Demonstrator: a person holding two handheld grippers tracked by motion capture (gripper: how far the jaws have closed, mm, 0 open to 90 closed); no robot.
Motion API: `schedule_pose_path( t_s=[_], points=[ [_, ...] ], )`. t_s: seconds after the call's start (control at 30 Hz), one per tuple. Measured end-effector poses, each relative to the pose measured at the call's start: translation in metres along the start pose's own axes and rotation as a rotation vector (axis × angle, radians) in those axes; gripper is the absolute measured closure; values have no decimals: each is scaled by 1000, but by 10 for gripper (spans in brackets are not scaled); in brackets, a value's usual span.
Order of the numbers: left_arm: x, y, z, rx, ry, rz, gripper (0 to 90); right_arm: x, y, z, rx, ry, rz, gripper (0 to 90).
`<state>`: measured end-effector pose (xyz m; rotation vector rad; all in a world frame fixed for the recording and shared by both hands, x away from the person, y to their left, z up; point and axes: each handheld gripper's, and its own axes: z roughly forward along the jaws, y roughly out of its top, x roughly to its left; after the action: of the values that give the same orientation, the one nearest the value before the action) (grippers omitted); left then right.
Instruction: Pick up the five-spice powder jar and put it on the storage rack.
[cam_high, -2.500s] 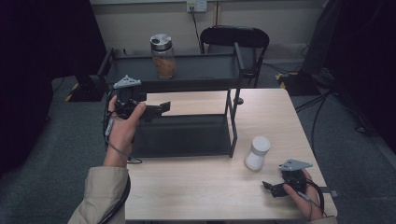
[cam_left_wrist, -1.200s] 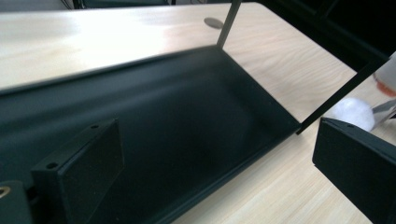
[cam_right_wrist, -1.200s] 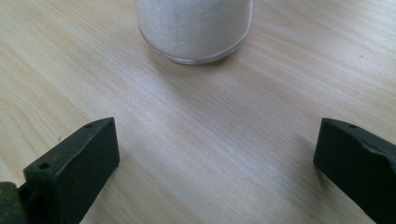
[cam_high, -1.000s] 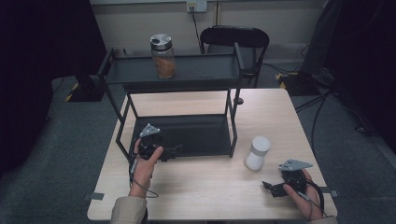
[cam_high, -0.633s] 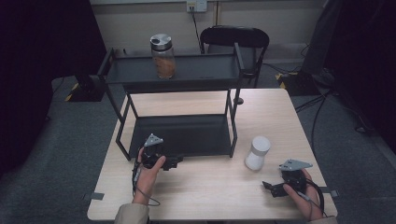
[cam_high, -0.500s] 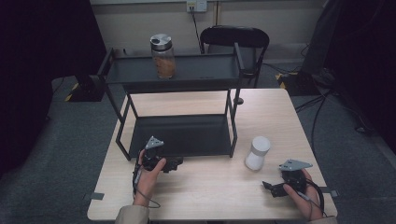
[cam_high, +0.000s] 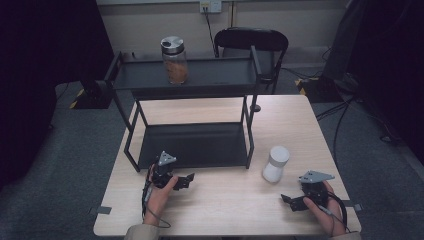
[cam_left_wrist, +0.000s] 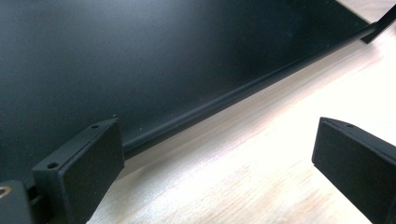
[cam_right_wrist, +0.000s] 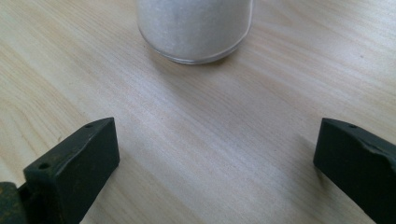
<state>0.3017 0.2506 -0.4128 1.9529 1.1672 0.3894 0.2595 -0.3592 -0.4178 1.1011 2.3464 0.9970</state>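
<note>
My right fingers (cam_right_wrist: 70, 163) spread wide, nothing between; white jar (cam_right_wrist: 195, 28) stands on the table (cam_right_wrist: 187, 154) just ahead, untouched. My left gripper (cam_high: 186, 181) gapes too, empty, rack (cam_left_wrist: 140, 60) shelf edge just past its tips.

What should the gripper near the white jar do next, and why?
Probably ease the right hand-held gripper straight forward toward the white jar. Its jaws are wide open and hold nothing, and the jar stands upright on the table just ahead of them, apart from both. The gap looks wide enough to take the jar, so closing should wait until the jaws sit on either side of it.
</note>
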Motion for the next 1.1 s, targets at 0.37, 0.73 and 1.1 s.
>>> schedule_pose_path(
  t_s=[0.37, 0.73, 1.1],
  points=[
    [-8, -4, 3, 35, 34, 51, 15, 0, 0, 0, 0, 0, 0, 0],
    [-22, -8, 7, 66, 89, 105, 0, 0, 0, 0, 0, -1, 0, 0],
    [-24, -10, 6, 65, 97, 100, 0, 1, 0, 0, 0, -4, 2, 0]
  ],
)
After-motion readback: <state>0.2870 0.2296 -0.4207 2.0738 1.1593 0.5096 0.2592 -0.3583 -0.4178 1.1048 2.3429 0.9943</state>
